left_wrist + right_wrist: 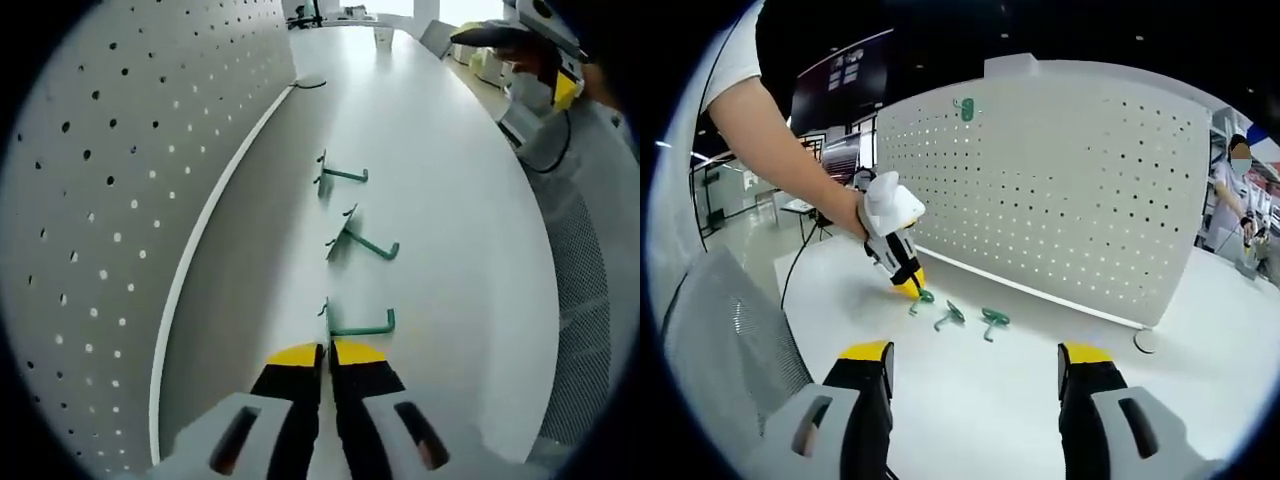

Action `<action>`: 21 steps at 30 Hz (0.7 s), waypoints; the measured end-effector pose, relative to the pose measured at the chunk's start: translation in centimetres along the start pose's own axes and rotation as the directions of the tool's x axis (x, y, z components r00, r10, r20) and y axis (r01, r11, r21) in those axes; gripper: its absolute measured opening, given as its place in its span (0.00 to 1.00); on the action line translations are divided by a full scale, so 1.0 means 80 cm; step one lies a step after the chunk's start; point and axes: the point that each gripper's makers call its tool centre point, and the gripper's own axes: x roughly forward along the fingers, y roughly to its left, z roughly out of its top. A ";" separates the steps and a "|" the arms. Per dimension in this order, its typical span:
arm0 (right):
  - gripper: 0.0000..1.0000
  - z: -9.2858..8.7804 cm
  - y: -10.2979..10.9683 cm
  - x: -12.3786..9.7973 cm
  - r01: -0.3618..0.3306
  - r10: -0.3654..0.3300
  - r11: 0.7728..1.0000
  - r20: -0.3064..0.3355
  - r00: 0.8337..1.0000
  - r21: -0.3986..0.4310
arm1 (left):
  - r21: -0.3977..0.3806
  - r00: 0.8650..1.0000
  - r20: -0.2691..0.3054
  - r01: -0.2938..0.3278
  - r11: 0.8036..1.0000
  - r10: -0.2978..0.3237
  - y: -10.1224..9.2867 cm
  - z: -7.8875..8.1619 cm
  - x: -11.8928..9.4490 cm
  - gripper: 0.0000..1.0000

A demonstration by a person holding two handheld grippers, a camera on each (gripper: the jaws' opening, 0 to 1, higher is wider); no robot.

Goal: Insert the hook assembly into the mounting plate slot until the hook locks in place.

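Three green hooks lie in a row on the white table [460, 250] in front of the upright white pegboard [100, 200]. My left gripper [326, 350] rests low on the table with its jaws shut on the back end of the nearest hook [362, 326]. Beyond it lie the middle hook [366, 244] and the far hook [344, 175]. In the right gripper view a hand holds the left gripper [908, 284] at the end hook [924, 296], beside the other two hooks [951, 317] [993, 319]. Another green hook [965, 108] hangs high on the pegboard [1070, 190]. My right gripper [977, 352] is open and holds nothing, well back from the hooks.
A grey mesh chair back [720, 340] stands at the table's near left edge. A small round disc [1146, 341] lies by the pegboard's right foot. A person [1238, 190] stands at the far right. A dark cable loop [312, 83] lies at the pegboard's far end.
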 end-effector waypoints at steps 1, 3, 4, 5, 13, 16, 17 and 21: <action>0.65 0.000 -0.001 0.000 0.002 -0.002 1.000 0.001 1.000 0.000 | 0.000 1.000 0.001 -0.002 1.000 0.002 0.000 0.000 0.000 0.04; 0.65 0.001 0.000 0.000 0.002 -0.002 1.000 0.001 1.000 -0.001 | -0.001 1.000 0.003 -0.005 1.000 0.005 0.000 0.000 0.000 0.04; 0.65 0.000 0.000 0.000 0.000 0.000 1.000 0.000 1.000 -0.003 | -0.003 1.000 0.004 -0.006 1.000 0.006 0.000 0.000 0.000 0.04; 0.65 0.000 0.000 0.000 0.001 -0.001 1.000 0.001 1.000 -0.003 | -0.002 1.000 0.004 -0.007 1.000 0.007 0.000 0.000 0.000 0.04; 0.65 0.001 -0.001 -0.001 0.005 -0.005 1.000 0.004 1.000 0.000 | 0.003 1.000 0.020 -0.012 1.000 0.012 0.001 0.000 0.000 0.02; 0.64 0.001 -0.001 -0.001 0.004 -0.004 1.000 0.003 1.000 -0.002 | 0.003 0.999 0.048 -0.023 1.000 0.023 0.002 0.000 0.000 0.02; 0.64 0.001 0.001 -0.001 0.001 -0.001 1.000 0.003 1.000 -0.008 | 0.002 0.998 0.057 -0.025 1.000 0.025 0.002 0.001 -0.001 0.02; 0.64 0.001 0.002 0.000 -0.002 0.002 1.000 -0.001 1.000 -0.012 | -0.003 0.997 0.071 -0.039 0.999 0.039 0.002 0.002 -0.001 0.01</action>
